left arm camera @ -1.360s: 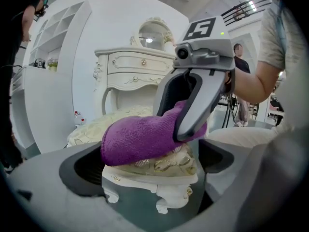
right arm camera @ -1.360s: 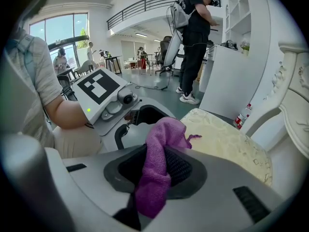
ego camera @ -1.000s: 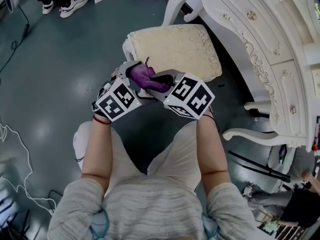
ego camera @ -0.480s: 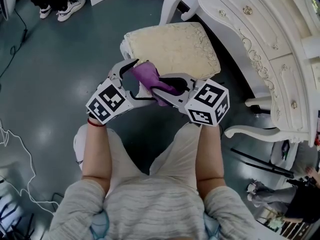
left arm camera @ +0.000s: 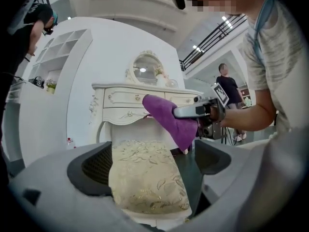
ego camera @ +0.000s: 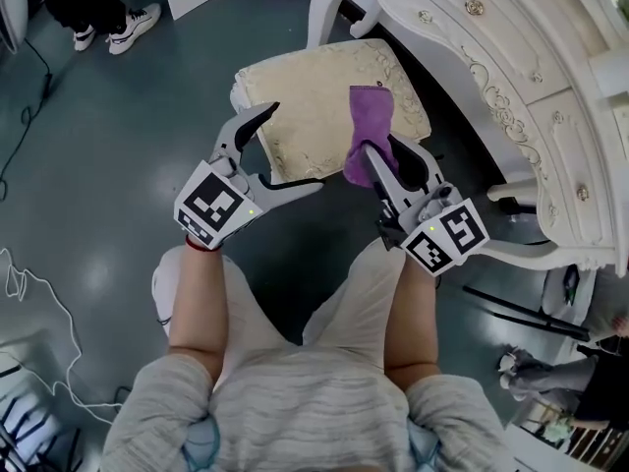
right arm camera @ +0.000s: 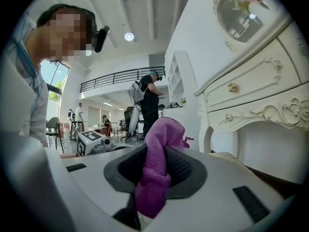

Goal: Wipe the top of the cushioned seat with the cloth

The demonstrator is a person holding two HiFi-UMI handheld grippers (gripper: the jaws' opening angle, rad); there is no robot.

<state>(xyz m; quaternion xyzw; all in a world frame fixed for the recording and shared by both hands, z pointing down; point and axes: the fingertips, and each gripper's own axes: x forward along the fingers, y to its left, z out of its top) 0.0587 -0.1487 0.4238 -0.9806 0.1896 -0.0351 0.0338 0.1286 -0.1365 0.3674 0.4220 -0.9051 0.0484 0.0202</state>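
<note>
The cushioned seat (ego camera: 314, 96) is a cream stool with a leaf-patterned top, standing in front of me. A purple cloth (ego camera: 367, 131) hangs over the seat's right part, and my right gripper (ego camera: 383, 157) is shut on it. The cloth (right arm camera: 157, 170) fills the gap between the right jaws. My left gripper (ego camera: 285, 150) is open over the seat's near left part, with nothing between its jaws. In the left gripper view the seat (left arm camera: 145, 178) lies between the spread jaws, and the cloth (left arm camera: 171, 120) hangs from the right gripper further off.
A white carved dressing table (ego camera: 511, 87) stands to the right and behind the stool, its leg (ego camera: 329, 8) at the far edge. A second white stool leg (ego camera: 511, 259) curves at the right. Another person's shoes (ego camera: 123, 23) are on the grey floor, far left. Cables (ego camera: 29, 283) lie at left.
The left gripper has let go of the cloth and opened, staying at the left. The right gripper has carried the cloth to the right, over the seat's right part.
</note>
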